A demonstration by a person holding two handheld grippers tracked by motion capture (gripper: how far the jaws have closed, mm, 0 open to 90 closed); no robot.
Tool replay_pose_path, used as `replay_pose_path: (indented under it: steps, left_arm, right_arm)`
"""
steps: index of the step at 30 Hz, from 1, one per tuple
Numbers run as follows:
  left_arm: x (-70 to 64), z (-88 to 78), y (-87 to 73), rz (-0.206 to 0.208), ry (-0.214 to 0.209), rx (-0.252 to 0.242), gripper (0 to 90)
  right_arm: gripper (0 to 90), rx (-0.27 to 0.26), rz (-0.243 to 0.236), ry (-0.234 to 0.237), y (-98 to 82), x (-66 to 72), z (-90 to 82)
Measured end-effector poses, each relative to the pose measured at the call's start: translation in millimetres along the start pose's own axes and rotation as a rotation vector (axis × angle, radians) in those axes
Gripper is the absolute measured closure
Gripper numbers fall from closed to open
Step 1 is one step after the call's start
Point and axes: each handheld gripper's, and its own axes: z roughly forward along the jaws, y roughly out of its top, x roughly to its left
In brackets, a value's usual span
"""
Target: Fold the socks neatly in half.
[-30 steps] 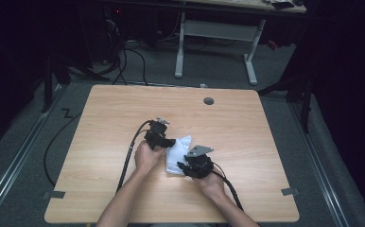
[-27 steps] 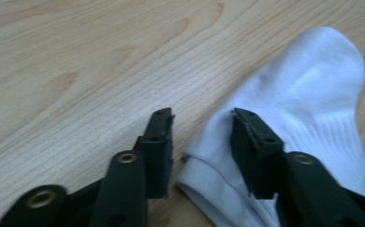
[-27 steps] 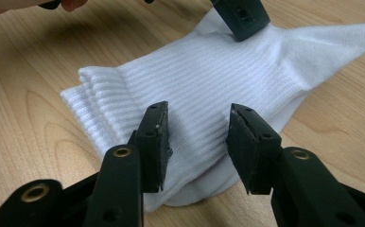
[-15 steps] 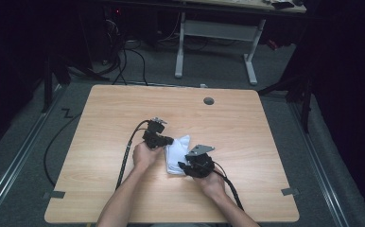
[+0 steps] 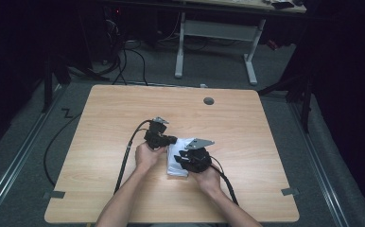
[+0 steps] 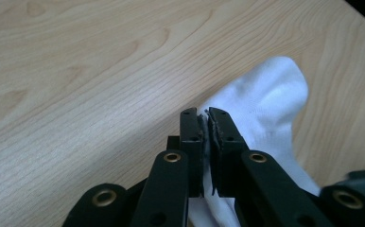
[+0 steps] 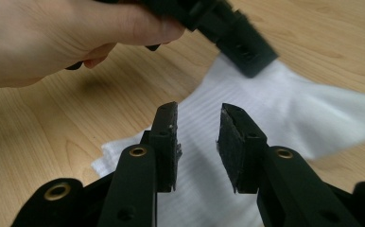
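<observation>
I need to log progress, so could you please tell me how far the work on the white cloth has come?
Done: the left tongs are shut on an edge of the white cloth. In hand: the right tongs hang over it, jaws just closing, nothing pinched. Left: a second grip; the cloth lies rumpled on the table.

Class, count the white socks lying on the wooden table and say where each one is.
1: a white sock lies near the table's middle, between the two grippers; a second folded under it may be hidden.

We looked down from above the table point(image 5: 100, 142) — both gripper cameras sat close, sharing the white cloth point(image 7: 284, 109).
</observation>
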Motion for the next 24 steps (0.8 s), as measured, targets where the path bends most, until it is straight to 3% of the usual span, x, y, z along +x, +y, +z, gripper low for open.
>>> replay_pose_path:
  steps: [3,5,13,18,24]
  left_arm:
    - [-4.6,-6.2,2.4,0.019,-0.016,-0.025,85.4]
    - [-6.4,-9.4,3.0,0.026,-0.03,-0.036,85.5]
    - [-12.8,-24.6,5.4,0.063,-0.059,-0.077,85.7]
    - [-15.9,-26.7,2.9,0.08,-0.06,-0.084,85.6]
    - [-15.3,-24.8,2.4,0.074,-0.053,-0.099,85.6]
  right_arm:
    - [66.4,0.049,0.014,-0.004,-5.6,2.4,15.3]
    - [66.3,0.053,0.012,-0.009,-7.1,2.1,17.2]
    - [66.6,0.039,0.032,-0.065,-7.3,-6.8,24.2]
    - [66.7,0.045,-0.008,-0.11,-0.4,-9.8,32.4]
    - [62.3,0.027,0.02,-0.096,-0.3,-13.9,31.1]
